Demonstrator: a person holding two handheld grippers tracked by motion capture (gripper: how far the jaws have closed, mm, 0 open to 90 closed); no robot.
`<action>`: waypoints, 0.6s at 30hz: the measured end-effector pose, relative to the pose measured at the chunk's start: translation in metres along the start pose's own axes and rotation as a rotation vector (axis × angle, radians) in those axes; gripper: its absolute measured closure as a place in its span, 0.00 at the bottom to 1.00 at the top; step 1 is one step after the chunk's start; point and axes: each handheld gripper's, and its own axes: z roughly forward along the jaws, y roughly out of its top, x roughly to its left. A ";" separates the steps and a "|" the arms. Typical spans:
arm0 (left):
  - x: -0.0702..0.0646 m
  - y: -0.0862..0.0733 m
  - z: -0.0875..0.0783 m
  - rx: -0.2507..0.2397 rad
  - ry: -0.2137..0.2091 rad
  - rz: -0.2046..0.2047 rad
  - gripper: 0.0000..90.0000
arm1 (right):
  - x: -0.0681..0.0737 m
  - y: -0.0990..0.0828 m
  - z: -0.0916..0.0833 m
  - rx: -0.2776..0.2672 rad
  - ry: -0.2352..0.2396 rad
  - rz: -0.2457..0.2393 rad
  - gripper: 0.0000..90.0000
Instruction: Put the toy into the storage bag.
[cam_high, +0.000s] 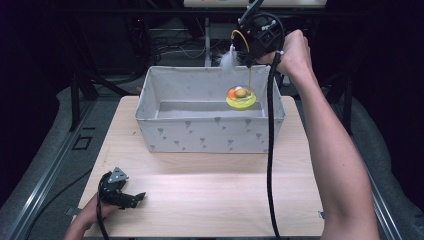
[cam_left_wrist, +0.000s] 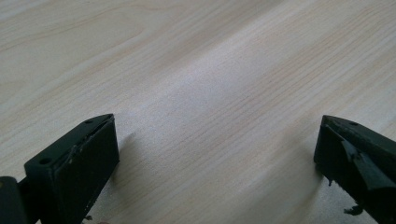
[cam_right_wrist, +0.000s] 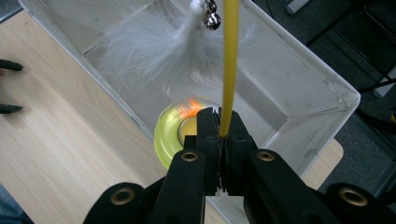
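A cat toy hangs from my right gripper (cam_high: 249, 61): a round yellow base (cam_high: 241, 99) with an orange ball on it, and a thin yellow rod (cam_right_wrist: 229, 65) that curves over to a white feather (cam_high: 229, 58) and a small bell (cam_right_wrist: 213, 19). My right gripper (cam_right_wrist: 223, 123) is shut on the rod, high over the right part of a white fabric bin (cam_high: 210, 132). The base (cam_right_wrist: 169, 136) looks blurred, hanging over the bin's inside. My left gripper (cam_high: 140, 196) rests open on the table's front left corner, with bare wood between its fingers (cam_left_wrist: 74, 163).
The bin (cam_right_wrist: 299, 56), printed with small grey shapes, stands at the back middle of the light wooden table (cam_high: 210, 200). The right gripper's black cable (cam_high: 271, 150) trails down across the table's right side. Dark floor and frame rails surround the table.
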 end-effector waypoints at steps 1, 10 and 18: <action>0.000 0.000 0.000 0.000 0.000 0.000 0.00 | -0.001 0.000 0.003 0.001 0.001 0.004 0.98; 0.000 0.000 0.000 0.000 0.000 0.000 0.00 | -0.012 -0.005 0.017 0.009 -0.006 0.035 0.98; 0.000 0.000 0.000 -0.001 0.002 -0.001 0.00 | -0.020 -0.012 0.031 0.020 -0.008 0.057 0.98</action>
